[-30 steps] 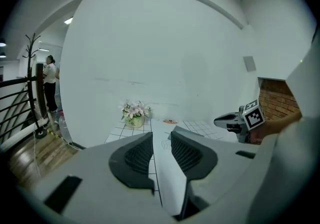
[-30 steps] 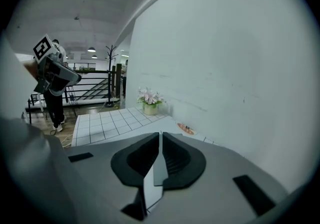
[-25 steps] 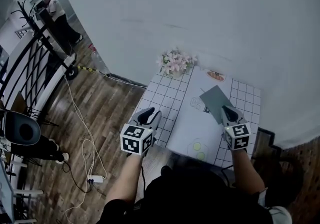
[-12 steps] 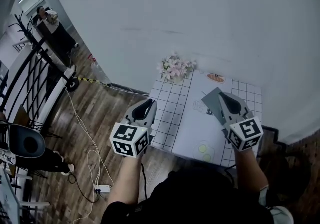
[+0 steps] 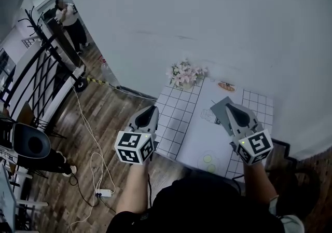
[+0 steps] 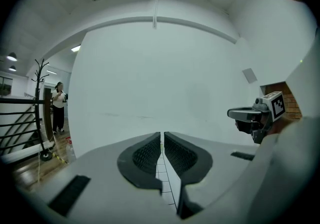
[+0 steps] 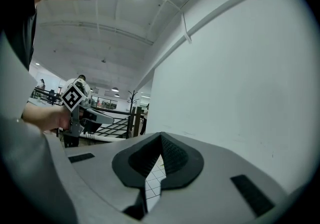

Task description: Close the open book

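The open book [image 5: 205, 133] lies flat on the tiled table [image 5: 174, 107], white pages up, with a grey leaf [image 5: 220, 109] angled near its far right. My right gripper [image 5: 230, 107] hovers above that grey leaf, shut with nothing in it; in the right gripper view its tips [image 7: 161, 134] meet. My left gripper [image 5: 148, 108] hangs over the table's left edge, beside the book. Its jaws have just been closing to a hairline slit [image 6: 162, 134] with nothing between them. Both grippers point level toward the white wall.
A pink flower bunch [image 5: 184, 75] stands at the table's far left corner. The white wall rises right behind the table. On the wooden floor to the left lie a cable and a power strip [image 5: 104, 193]. A black railing [image 5: 46, 71] and a person [image 5: 70, 19] are farther left.
Both grippers have risen above the table and levelled out. The left jaws went from wide apart to nearly together. The right gripper lifted away from the grey leaf.
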A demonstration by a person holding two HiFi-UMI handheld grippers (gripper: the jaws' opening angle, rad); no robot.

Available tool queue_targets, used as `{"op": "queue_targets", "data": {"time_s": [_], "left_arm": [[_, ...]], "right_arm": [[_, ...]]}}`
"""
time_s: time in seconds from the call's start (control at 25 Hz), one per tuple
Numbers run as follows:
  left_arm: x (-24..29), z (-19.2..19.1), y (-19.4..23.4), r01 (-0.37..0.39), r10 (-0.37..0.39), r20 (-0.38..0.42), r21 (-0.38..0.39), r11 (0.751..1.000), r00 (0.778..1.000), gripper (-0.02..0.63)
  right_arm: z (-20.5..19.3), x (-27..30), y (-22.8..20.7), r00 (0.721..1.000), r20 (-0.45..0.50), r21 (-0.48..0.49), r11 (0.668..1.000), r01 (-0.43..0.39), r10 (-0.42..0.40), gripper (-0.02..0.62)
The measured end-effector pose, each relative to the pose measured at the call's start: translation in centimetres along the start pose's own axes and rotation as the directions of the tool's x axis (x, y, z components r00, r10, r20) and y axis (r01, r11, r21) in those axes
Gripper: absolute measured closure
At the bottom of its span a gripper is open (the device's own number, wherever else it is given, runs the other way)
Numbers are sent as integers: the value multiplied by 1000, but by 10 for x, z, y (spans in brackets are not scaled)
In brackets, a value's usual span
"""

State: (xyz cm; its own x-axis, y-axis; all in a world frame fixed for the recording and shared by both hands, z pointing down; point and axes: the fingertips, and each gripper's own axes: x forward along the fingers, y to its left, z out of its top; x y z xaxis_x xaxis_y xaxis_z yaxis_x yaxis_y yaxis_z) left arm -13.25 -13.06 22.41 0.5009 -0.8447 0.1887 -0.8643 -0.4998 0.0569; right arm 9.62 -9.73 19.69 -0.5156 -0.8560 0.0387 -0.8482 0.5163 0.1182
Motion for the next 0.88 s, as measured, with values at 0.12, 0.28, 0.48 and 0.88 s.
{"op": "queue_targets", "data": {"time_s": [0.12, 0.28, 0.48, 0.88], "left_arm": [[-1, -3, -6, -2, 2, -5, 6, 1000, 1000, 577], [0, -3, -18, 13, -13, -13, 16, 1000, 1000, 577], [0, -7, -33, 33, -32, -32, 28, 999, 999, 577], [1, -26, -52, 49, -47, -80, 24, 998, 996, 577]], "right_arm": [[-3, -4, -1, 1000, -1, 5, 1000, -1, 1, 592], [-4, -10, 0, 1000, 1, 4, 1000, -2, 2, 592], [-9, -22, 0, 1000, -4, 25, 1000, 1, -1, 592], [-29, -38, -1, 1000, -23, 77, 997, -4, 5, 592]]}}
